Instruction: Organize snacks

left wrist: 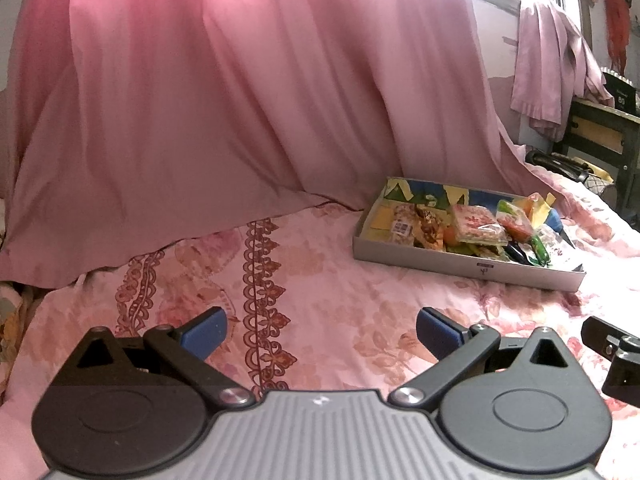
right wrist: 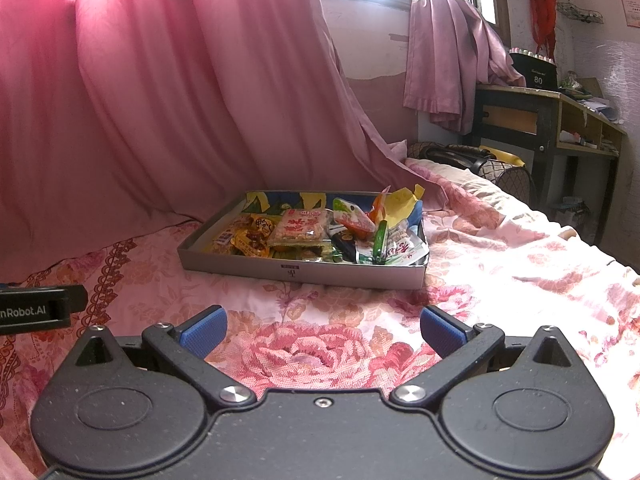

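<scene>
Cardboard tray [right wrist: 352, 276] of snacks [right wrist: 298, 230] lay on the floral bed [right wrist: 500, 276], ahead of the right tool [right wrist: 323, 330] and ahead-right of the left tool [left wrist: 321, 332]. Both tools gaped wide, empty, well apart from the tray.

You are looking at glossy plastic snack packets [right wrist: 298, 230] lying in a matt grey cardboard box [right wrist: 304, 272], resting on the bed's soft floral cloth sheet [right wrist: 320, 344]; matt pink cloth curtain [right wrist: 160, 100] is hanging behind.
</scene>
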A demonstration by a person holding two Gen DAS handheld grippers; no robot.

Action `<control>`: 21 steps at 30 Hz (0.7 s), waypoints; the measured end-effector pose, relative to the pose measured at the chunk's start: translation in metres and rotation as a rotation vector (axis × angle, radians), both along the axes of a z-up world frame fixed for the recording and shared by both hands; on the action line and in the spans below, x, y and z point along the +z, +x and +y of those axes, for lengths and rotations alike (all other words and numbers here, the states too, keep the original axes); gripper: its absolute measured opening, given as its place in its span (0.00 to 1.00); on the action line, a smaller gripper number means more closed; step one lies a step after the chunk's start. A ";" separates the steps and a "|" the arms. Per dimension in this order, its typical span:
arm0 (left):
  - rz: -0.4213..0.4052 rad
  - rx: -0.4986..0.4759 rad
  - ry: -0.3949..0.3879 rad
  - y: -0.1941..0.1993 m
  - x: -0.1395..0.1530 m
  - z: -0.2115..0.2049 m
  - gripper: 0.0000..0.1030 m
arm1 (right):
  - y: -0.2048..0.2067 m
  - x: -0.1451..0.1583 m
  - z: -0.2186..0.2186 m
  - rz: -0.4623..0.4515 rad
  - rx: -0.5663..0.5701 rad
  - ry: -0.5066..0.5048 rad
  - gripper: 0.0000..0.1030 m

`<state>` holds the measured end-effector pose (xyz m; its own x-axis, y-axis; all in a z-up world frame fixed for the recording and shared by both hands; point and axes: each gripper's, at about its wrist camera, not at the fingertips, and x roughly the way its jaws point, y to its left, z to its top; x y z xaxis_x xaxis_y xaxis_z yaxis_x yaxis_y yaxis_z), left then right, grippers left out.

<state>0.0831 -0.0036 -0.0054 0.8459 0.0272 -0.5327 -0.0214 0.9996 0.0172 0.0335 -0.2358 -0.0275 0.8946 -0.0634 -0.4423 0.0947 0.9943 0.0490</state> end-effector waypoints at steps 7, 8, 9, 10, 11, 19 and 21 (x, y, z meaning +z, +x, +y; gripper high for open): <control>0.004 0.000 -0.001 0.001 -0.001 0.001 1.00 | 0.000 -0.001 0.000 0.001 0.001 -0.003 0.99; 0.003 0.000 -0.001 0.001 -0.001 0.001 1.00 | 0.000 -0.001 0.000 0.001 0.001 -0.003 0.99; 0.003 -0.001 -0.002 0.001 -0.001 0.001 1.00 | 0.000 -0.001 0.001 0.001 0.001 -0.003 0.99; 0.004 0.000 -0.002 0.001 -0.001 0.001 1.00 | 0.000 -0.001 0.000 0.001 0.001 -0.003 0.99; 0.004 0.000 -0.001 0.001 -0.001 0.001 1.00 | 0.000 -0.001 0.001 0.001 0.001 -0.003 0.99; 0.004 -0.001 -0.001 0.001 0.000 0.001 1.00 | 0.001 -0.001 0.001 0.002 0.001 -0.004 0.99; 0.003 -0.004 -0.001 0.001 0.000 0.001 1.00 | 0.001 -0.001 0.001 0.003 0.002 -0.004 0.99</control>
<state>0.0845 -0.0028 -0.0057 0.8442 0.0236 -0.5355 -0.0176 0.9997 0.0163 0.0340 -0.2348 -0.0284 0.8933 -0.0637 -0.4449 0.0930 0.9947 0.0443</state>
